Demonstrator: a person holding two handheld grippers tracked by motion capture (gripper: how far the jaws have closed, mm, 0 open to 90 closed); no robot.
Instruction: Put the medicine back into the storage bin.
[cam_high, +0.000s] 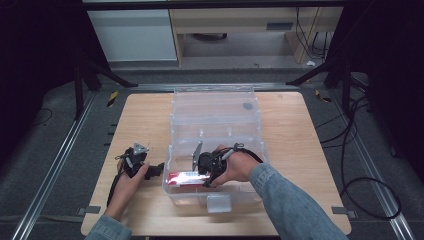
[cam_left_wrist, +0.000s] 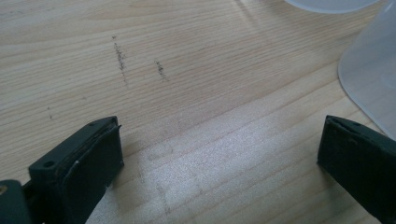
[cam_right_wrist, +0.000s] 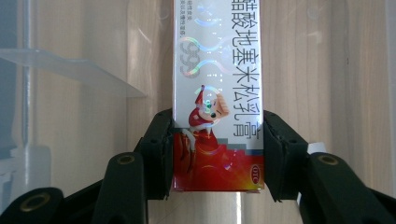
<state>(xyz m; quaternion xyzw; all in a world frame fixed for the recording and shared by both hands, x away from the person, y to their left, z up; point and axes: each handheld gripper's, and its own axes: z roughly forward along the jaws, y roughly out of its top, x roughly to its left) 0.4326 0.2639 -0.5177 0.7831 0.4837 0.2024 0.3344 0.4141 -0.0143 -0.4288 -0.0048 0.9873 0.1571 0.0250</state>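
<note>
Right tool (cam_right_wrist: 217, 154) was clamped on red-and-white cardboard medicine carton (cam_right_wrist: 217, 98), jaws pressing its two long sides near red end; grip square, likely so carton lay flat for placing. Carton (cam_high: 186, 178) sat low inside clear plastic lidded storage box (cam_high: 215, 107), along front wall (whether touching box floor, could not tell). Right hand (cam_high: 239, 165) reached in over box rim, wrist bent leftward. Left tool (cam_left_wrist: 219, 154) rested idle on light wooden counter (cam_left_wrist: 187, 70), jaws wide apart, holding nothing, just beside box.
</note>
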